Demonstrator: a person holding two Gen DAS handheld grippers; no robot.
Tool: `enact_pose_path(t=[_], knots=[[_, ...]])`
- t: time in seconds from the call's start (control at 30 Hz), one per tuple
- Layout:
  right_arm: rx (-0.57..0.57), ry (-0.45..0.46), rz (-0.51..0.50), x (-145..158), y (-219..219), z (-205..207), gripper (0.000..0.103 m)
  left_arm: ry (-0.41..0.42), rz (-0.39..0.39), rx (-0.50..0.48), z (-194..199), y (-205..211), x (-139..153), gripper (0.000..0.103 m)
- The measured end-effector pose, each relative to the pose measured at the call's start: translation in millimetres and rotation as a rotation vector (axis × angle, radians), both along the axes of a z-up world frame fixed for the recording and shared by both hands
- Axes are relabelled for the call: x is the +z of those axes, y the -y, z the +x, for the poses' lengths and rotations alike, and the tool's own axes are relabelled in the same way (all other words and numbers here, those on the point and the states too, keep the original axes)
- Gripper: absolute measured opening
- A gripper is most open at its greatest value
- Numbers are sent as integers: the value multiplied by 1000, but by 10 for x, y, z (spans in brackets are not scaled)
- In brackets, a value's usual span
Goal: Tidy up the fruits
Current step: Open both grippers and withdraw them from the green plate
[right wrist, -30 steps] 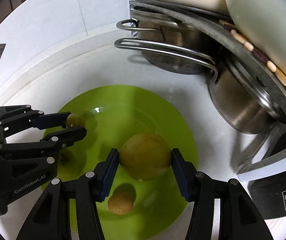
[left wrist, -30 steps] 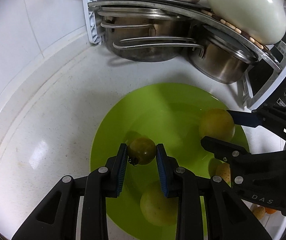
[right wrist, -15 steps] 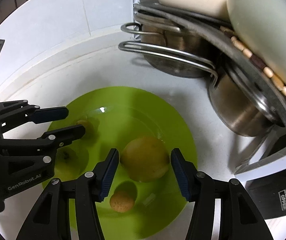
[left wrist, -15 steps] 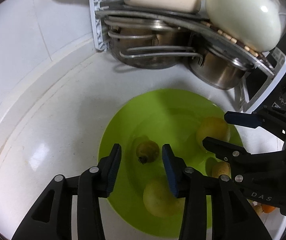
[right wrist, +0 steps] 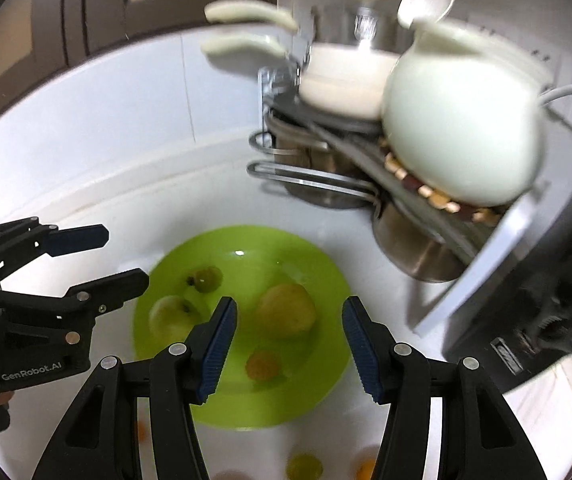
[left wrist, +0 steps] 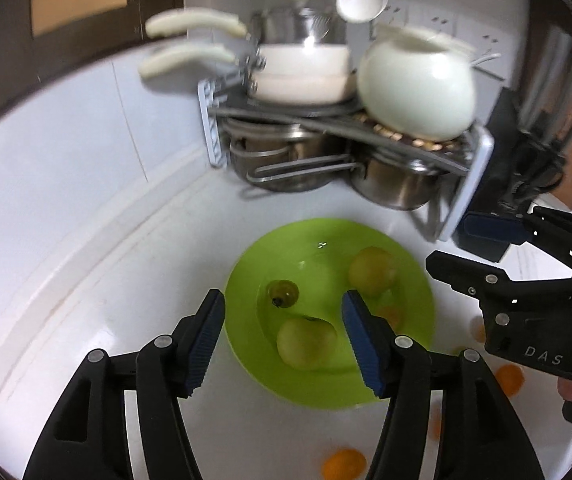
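A lime-green plate (left wrist: 414, 376) (right wrist: 318, 384) lies on the white counter. It holds a small dark-green fruit (left wrist: 283, 293) (right wrist: 207, 278), a green apple (left wrist: 305, 343) (right wrist: 172, 318), a yellow-green pear-like fruit (left wrist: 372, 271) (right wrist: 286, 310) and a small orange fruit (left wrist: 390, 315) (right wrist: 263, 365). My left gripper (left wrist: 280, 340) is open and empty, raised above the plate's near left side. My right gripper (right wrist: 289, 346) is open and empty, raised above the plate's near side. Each gripper shows in the other's view: the right (left wrist: 470, 246), the left (right wrist: 120, 256).
Loose orange fruits (left wrist: 344, 463) (left wrist: 508, 374) and a green one (right wrist: 304, 466) lie on the counter in front of the plate. A dish rack (left wrist: 466, 192) with steel pots (left wrist: 394, 184), a cream pan and a white jug (left wrist: 416, 88) stands behind. A black appliance (right wrist: 546, 316) stands to the right.
Both grippers let go of their fruits, opened wide and pulled up and back from the plate. The small dark-green fruit and the pear-like fruit now rest on the plate.
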State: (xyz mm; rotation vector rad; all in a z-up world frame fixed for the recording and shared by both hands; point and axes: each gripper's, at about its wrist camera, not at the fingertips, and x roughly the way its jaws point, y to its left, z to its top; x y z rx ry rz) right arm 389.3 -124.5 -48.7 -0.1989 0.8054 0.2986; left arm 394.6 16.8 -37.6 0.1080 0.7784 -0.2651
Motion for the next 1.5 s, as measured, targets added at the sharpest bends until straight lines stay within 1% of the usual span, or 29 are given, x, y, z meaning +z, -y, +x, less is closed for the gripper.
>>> enact_pose_path(t=[0.03, 0.07, 0.1, 0.13, 0.23, 0.3, 0.43, 0.7, 0.73, 0.8, 0.87, 1.0, 1.23, 1.33, 1.5], knots=[[-3, 19, 3, 57, 13, -96, 57, 20, 4, -6, -91, 4, 57, 65], [-8, 31, 7, 96, 27, -169, 61, 38, 7, -8, -177, 5, 112, 66], [-13, 41, 12, 129, 28, -237, 64, 48, 9, -8, -227, 7, 147, 67], [-17, 54, 23, 175, 44, -332, 65, 66, 9, -11, -310, 7, 196, 67], [-31, 72, 41, 264, 57, -541, 65, 93, -13, -15, -521, -11, 307, 71], [-40, 93, 50, 311, 59, -702, 65, 110, -14, -17, -629, -13, 342, 71], [-52, 145, 36, 388, 24, -1009, 65, 140, -10, -18, -888, -19, 397, 74], [-83, 184, 43, 386, -20, -1415, 66, 162, -9, -26, -1270, -67, 333, 76], [-89, 184, 38, 366, -34, -1461, 66, 166, -11, -30, -1312, -80, 327, 76], [-99, 180, 45, 334, -34, -1520, 71, 173, -14, -26, -1380, -111, 314, 77], [-108, 167, 44, 280, -48, -1566, 72, 176, -18, -23, -1436, -145, 279, 78], [-127, 133, 41, 146, -83, -1641, 72, 154, -21, -34, -1473, -195, 160, 78], [-145, 73, 49, -112, -113, -1732, 72, 166, 10, -66, -1562, -208, -43, 78], [-158, 66, 40, -207, -114, -1756, 72, 162, 19, -88, -1574, -200, -129, 78], [-171, 43, 59, -325, -84, -1760, 72, 135, 36, -124, -1549, -147, -321, 78]])
